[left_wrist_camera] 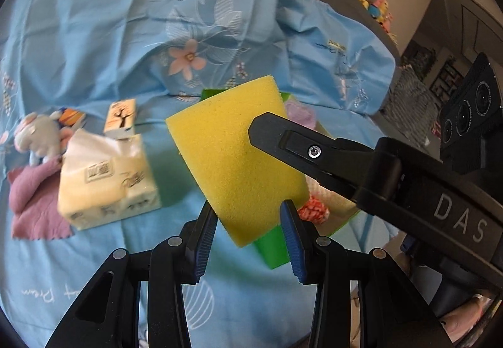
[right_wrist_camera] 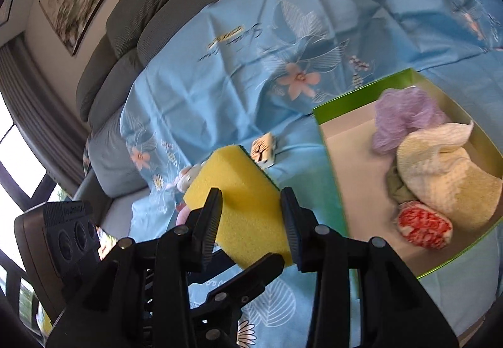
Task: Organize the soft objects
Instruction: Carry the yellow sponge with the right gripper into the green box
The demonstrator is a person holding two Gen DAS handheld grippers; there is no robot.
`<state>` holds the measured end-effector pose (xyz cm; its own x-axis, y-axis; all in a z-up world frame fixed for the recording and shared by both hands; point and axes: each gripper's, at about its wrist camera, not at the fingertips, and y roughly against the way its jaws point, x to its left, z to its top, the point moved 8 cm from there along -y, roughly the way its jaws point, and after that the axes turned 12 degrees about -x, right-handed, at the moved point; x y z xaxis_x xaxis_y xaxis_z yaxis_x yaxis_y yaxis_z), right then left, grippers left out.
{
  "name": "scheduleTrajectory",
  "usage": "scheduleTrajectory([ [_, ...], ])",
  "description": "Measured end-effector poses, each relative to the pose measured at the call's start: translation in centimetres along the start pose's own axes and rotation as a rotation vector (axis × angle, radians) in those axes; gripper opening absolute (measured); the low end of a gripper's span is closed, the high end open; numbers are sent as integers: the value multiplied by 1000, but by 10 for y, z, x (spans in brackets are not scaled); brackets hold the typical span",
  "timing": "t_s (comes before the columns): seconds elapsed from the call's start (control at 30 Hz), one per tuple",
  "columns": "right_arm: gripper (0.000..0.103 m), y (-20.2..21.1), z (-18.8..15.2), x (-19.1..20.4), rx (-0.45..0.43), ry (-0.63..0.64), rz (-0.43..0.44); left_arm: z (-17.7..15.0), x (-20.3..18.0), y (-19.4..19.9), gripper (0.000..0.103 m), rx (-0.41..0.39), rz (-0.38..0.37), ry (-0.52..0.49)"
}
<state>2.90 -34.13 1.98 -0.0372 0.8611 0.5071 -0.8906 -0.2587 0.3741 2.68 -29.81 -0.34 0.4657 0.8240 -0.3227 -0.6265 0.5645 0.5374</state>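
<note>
A yellow sponge [left_wrist_camera: 232, 156] with a green scrub side is held in the air above the blue cloth. My left gripper [left_wrist_camera: 250, 211] has its blue pads against the sponge's lower end. My right gripper [right_wrist_camera: 251, 200] is also closed on the same sponge [right_wrist_camera: 239, 191]; its black finger [left_wrist_camera: 283, 137] crosses the sponge in the left wrist view. A green box [right_wrist_camera: 361, 93] to the right holds a purple puff [right_wrist_camera: 405, 115], a cream towel [right_wrist_camera: 440, 172] and a red-white ball [right_wrist_camera: 424, 228].
A tissue pack [left_wrist_camera: 107, 178], a small printed carton [left_wrist_camera: 121, 118], a grey plush toy [left_wrist_camera: 37, 134] and a mauve cloth [left_wrist_camera: 31, 203] lie on the blue cloth [left_wrist_camera: 94, 34] to the left. A grey sofa back [right_wrist_camera: 132, 34] rises behind.
</note>
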Motion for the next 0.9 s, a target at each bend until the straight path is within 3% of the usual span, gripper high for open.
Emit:
scheduleTrajectory([
  [0.47, 40, 19, 31, -77, -98, -165, -103, 5, -52, -55, 42, 72, -73, -95],
  [0.9, 40, 17, 31, -135, -87, -283, -217, 1, -72, -95, 42, 147, -87, -128],
])
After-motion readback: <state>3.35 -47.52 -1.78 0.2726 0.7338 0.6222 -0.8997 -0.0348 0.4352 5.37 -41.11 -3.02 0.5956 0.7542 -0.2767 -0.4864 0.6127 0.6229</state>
